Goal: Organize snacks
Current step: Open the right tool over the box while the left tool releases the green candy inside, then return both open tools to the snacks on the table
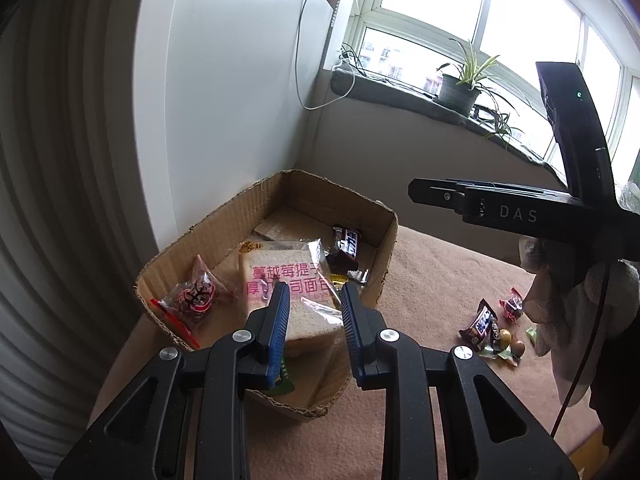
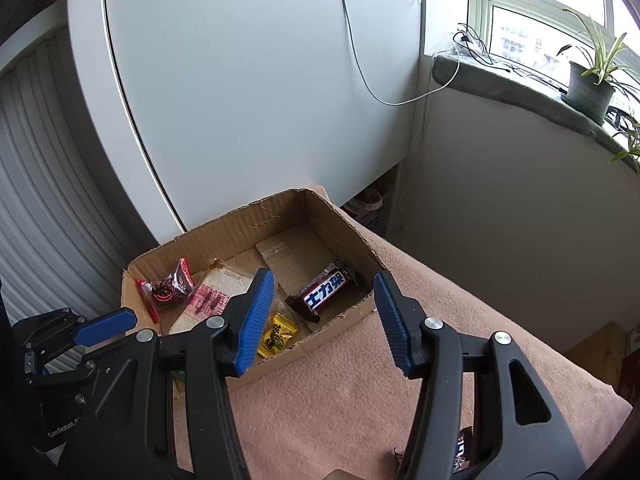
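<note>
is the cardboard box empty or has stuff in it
Has stuff in it: the cardboard box holds a bread pack, a chocolate bar and small wrapped candies.

Black plastic two-finger grippers (image 1: 314, 300) (image 2: 324, 300) with ribbed blue pads (image 2: 256, 316) and silver screws (image 1: 243, 336) are seen; a white knitted glove (image 1: 568, 300) is worn.

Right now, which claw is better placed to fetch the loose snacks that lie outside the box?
Probably the right claw: it is open and empty, and the snack pile lies on its side, under its hand. The left claw hangs over the cardboard box.
</note>
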Tool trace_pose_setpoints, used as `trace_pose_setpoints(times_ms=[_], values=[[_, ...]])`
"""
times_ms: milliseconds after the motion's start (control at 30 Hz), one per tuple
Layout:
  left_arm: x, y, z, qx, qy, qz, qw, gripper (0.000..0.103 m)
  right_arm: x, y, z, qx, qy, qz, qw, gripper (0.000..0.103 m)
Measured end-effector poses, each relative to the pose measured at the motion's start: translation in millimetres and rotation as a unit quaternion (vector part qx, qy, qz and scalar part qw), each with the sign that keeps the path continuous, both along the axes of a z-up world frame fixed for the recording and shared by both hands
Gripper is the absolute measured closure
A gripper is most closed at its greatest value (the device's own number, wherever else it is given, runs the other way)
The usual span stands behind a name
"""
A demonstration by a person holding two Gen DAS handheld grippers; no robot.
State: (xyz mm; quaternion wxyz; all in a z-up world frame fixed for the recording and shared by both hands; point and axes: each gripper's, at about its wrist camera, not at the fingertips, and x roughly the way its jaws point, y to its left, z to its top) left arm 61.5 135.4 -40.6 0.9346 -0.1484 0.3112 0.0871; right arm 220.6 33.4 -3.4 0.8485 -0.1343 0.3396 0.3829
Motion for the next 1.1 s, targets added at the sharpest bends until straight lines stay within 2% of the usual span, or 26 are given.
trace_pose_setpoints(times_ms=[133,233,367,400,467,533,700,833,1100], values=[[-3,-11,6,-0.004,-0.012,-0.010,0.9999,0.078,-10,-35,12,0.011,-0.010,-0.013,1.000,0.048],[-3,-22,7,-0.008,-0.016,-0.019,0.9997,0.078,-17,-67,21,0.021,-0.024,-0.030,0.999,0.034],[2,-40,8,-0.012,-0.017,-0.042,0.9989,0.077,-22,-113,28,0.033,-0.035,-0.062,0.997,0.033],[4,-46,8,-0.011,-0.016,-0.049,0.9986,0.075,-22,-126,29,0.036,-0.034,-0.071,0.996,0.033],[7,-58,9,-0.007,-0.016,-0.064,0.9978,0.061,-23,-153,29,0.043,-0.033,-0.090,0.994,0.033],[12,-69,9,-0.005,-0.015,-0.082,0.9965,0.061,-25,-179,27,0.047,-0.031,-0.111,0.992,0.033],[27,-96,4,-0.001,-0.004,-0.122,0.9925,0.061,-23,-238,11,0.046,-0.013,-0.163,0.985,0.032],[41,-113,-8,-0.026,0.009,-0.150,0.9883,0.061,-17,-274,-10,0.035,0.010,-0.196,0.980,0.032],[63,-143,-30,-0.017,0.041,-0.186,0.9816,0.061,-14,-304,-54,0.014,0.054,-0.219,0.974,0.032]])
